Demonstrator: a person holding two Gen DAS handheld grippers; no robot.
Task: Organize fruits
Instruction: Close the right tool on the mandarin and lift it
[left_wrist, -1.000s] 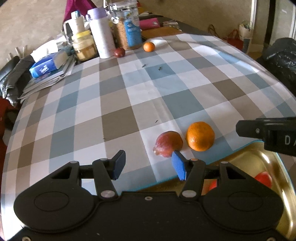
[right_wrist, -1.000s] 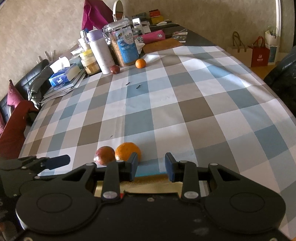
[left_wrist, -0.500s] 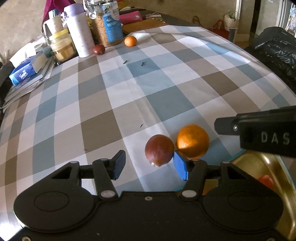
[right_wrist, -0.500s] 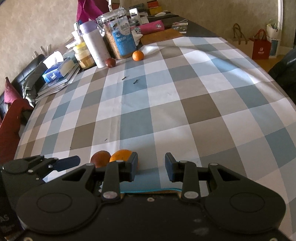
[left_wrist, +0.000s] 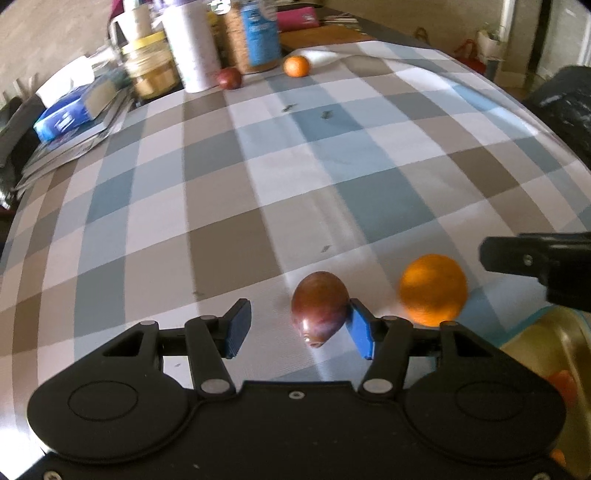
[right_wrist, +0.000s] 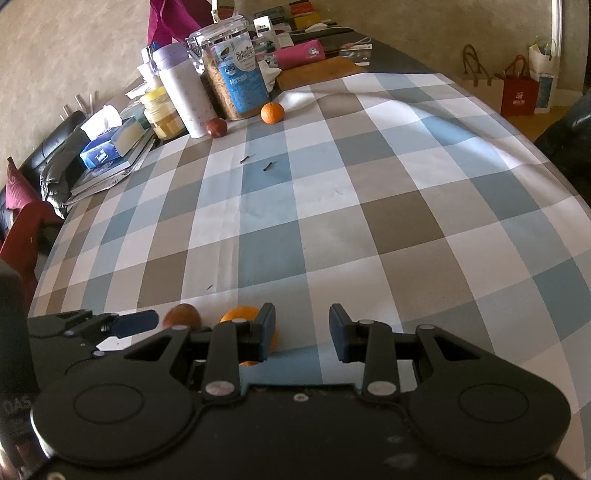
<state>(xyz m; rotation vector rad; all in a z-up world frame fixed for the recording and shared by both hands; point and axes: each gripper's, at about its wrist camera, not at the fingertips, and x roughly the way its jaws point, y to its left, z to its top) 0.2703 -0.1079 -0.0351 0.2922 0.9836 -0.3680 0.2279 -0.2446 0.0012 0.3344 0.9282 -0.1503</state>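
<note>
A dark red fruit (left_wrist: 319, 308) lies on the checked tablecloth between the open fingers of my left gripper (left_wrist: 299, 328), close against the right pad (left_wrist: 360, 334). An orange (left_wrist: 432, 288) lies just to its right. A gold tray (left_wrist: 543, 354) holding red fruit (left_wrist: 563, 382) sits at the lower right. My right gripper (right_wrist: 302, 332) is open and empty; the orange (right_wrist: 240, 315) and red fruit (right_wrist: 183, 315) lie at its left finger. A small orange (right_wrist: 272, 112) and a small dark red fruit (right_wrist: 216, 127) lie at the table's far side.
Bottles and jars (right_wrist: 236, 81), a white flask (right_wrist: 184, 92) and a tissue pack on books (right_wrist: 110, 147) crowd the far left. Small dark bits (right_wrist: 269, 165) lie mid-table. A black sofa (right_wrist: 55, 166) stands on the left; paper bags (right_wrist: 517, 92) stand on the floor, far right.
My left gripper has moved forward and right, so the dark red fruit now sits between its fingers. The right gripper has risen slightly and stays open.
</note>
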